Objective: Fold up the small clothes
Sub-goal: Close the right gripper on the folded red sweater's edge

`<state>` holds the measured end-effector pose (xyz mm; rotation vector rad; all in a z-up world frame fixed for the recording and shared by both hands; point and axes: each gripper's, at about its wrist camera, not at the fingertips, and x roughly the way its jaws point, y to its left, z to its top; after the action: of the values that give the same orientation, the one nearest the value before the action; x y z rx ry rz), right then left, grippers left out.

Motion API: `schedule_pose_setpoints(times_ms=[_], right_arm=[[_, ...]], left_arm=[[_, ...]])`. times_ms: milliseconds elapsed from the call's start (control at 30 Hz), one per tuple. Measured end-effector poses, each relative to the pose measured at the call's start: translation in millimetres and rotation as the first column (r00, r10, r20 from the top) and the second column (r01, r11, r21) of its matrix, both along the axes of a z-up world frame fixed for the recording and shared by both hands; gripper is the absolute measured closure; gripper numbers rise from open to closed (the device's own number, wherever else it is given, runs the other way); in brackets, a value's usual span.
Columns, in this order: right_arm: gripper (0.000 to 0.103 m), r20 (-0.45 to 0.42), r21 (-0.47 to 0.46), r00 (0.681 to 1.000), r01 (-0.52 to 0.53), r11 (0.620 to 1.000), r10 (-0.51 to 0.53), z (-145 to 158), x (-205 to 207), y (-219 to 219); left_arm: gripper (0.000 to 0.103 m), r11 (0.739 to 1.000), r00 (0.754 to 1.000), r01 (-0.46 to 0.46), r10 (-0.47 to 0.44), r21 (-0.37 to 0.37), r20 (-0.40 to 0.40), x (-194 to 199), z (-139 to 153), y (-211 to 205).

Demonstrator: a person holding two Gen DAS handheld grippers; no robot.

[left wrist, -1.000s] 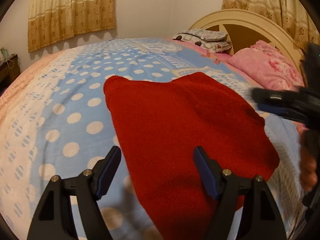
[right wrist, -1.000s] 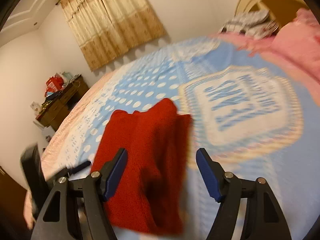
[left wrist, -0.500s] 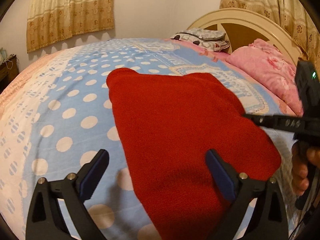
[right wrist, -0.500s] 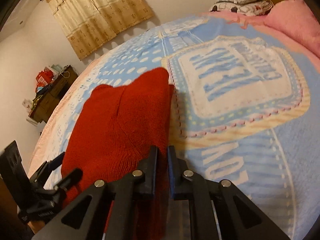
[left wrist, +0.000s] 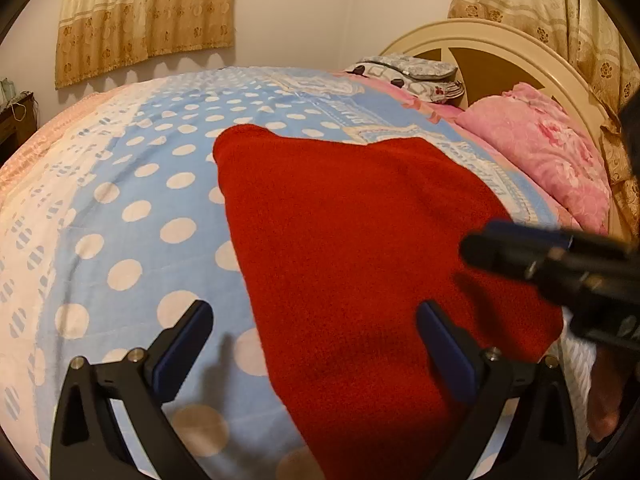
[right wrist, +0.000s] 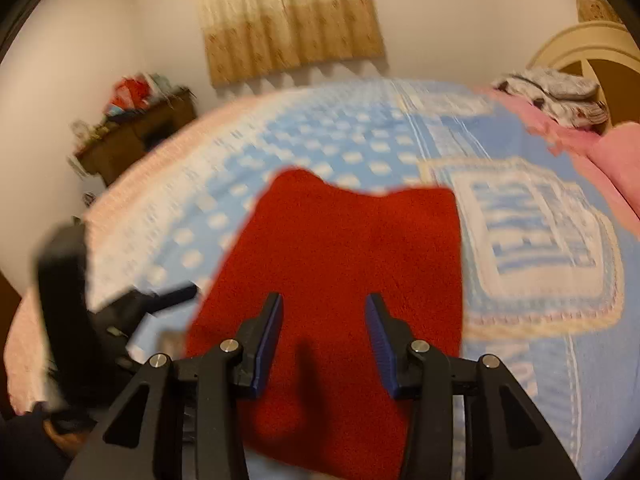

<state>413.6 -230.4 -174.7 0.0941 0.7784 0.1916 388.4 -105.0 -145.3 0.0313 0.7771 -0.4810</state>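
The red garment (left wrist: pixel 360 264) is spread flat on the dotted bedspread (left wrist: pixel 132 216), its two points toward twelve o'clock; the left gripper (left wrist: pixel 316 348) is held wide and empty; the right gripper (right wrist: pixel 324 344) is opening, apparently empty, though blurred; the near hem is best pinched and carried toward twelve.

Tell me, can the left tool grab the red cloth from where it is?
Probably yes. The left tool is wide open with the red cloth's near edge lying flat on the bed between its fingers, and nothing covers it. The right tool, opening, hovers off to the side.
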Motion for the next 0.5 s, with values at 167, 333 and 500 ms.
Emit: schedule_pose_setpoints(times_ms=[167,333,500], right_arm=[[0.06,-0.061,0.087,0.998,0.015,0.996,-0.01,-22,-4,-18],[0.06,-0.066,0.09,0.998,-0.006,0.996,0.012,-27,-11,-20],[0.059,0.042,0.082,0.999,-0.007,0.997,0.004,6,-5,-19]], left_arm=[[0.0,1.0,1.0,0.014,-0.014,0.003,-0.004,0,0,-2],[0.0,0.999,1.0,0.028,-0.028,0.017,0.01,-3,2,-3],[0.0,1.0,1.0,0.021,-0.021,0.012,0.007,-3,2,-2]])
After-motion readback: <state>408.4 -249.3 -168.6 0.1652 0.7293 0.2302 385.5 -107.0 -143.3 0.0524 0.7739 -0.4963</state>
